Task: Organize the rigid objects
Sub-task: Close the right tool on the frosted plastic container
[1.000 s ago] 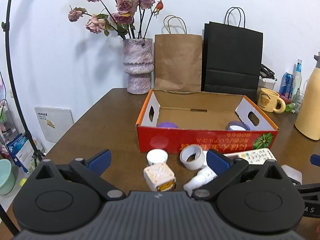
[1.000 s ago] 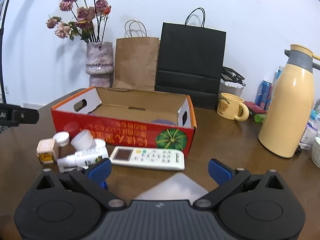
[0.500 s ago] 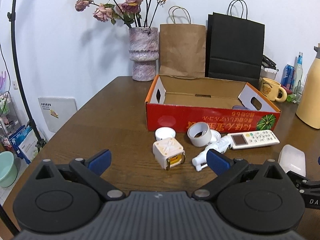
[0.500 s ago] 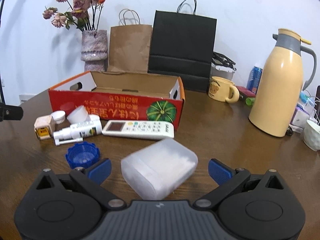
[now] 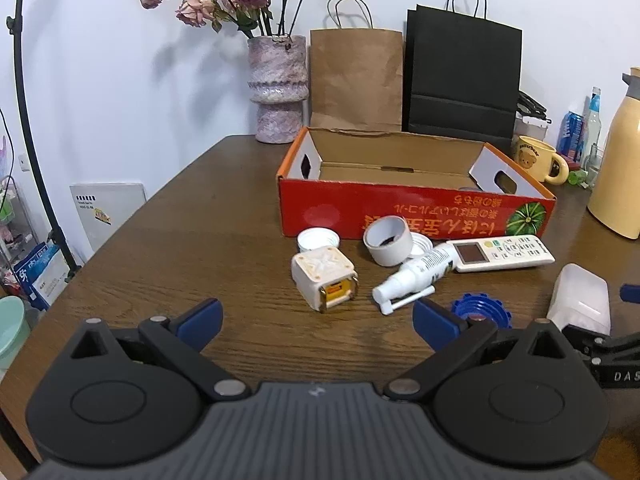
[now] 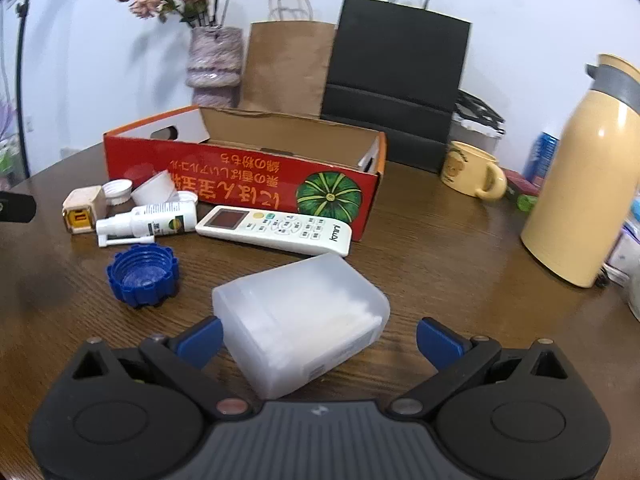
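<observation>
Left tool: jaws spread wide, nothing held, hovering over bare bench in the lower centre of its frame. Right tool: jaws spread wide, straddling a translucent plastic box of white contents; the left fingertip sits just beside the box's corner, the right one stands apart from it; whether the left tip touches cannot be told.

Items on the bench, before the red cardboard box, mid-frame:
- white remote control, lying flat just in front of the box's pumpkin print;
- white spray bottle, on its side, left of the remote;
- blue ridged cap, open side up, below the bottle;
- cream cube with a yellow face;
- white tape roll, tilted, and a white lid close to the box wall.

Left view only: the cardboard box's open interior, in which a sliver of something shows at the far right. Right view only: the plastic box in full, the blue cap's hollow, a yellow thermos at the right edge. Both views: a vase of dried roses, a brown paper bag, a black paper bag and a bear mug at the back.

Against the earlier frames: both views have drawn back and lowered; the plastic box now fills the right tool's gap, and the blue cap has come into the left view.
</observation>
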### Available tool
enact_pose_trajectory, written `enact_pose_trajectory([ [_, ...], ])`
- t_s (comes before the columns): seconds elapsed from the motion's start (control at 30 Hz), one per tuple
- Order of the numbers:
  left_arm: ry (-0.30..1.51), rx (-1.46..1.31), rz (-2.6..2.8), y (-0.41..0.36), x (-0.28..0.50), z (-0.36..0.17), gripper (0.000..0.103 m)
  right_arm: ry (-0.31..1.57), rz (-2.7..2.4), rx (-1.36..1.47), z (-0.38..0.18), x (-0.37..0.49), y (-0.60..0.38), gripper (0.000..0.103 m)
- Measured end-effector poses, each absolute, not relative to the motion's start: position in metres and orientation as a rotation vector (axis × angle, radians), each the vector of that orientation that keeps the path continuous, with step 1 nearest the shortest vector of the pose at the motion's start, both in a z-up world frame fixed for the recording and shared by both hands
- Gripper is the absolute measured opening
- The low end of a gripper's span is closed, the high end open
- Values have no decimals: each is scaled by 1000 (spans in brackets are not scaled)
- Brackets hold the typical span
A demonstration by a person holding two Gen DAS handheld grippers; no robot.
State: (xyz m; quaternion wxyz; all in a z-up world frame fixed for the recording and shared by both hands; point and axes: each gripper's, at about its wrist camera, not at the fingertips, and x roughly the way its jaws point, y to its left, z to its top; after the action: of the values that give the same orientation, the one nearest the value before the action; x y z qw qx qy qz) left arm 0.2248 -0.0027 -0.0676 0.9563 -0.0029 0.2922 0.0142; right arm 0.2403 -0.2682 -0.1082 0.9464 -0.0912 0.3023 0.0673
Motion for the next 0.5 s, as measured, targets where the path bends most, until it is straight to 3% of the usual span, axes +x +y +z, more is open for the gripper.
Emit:
enact_pose_trajectory([
  [0.5, 615, 1, 18, -27, 227, -75, 103, 650, 378, -201, -114, 276, -280, 103],
])
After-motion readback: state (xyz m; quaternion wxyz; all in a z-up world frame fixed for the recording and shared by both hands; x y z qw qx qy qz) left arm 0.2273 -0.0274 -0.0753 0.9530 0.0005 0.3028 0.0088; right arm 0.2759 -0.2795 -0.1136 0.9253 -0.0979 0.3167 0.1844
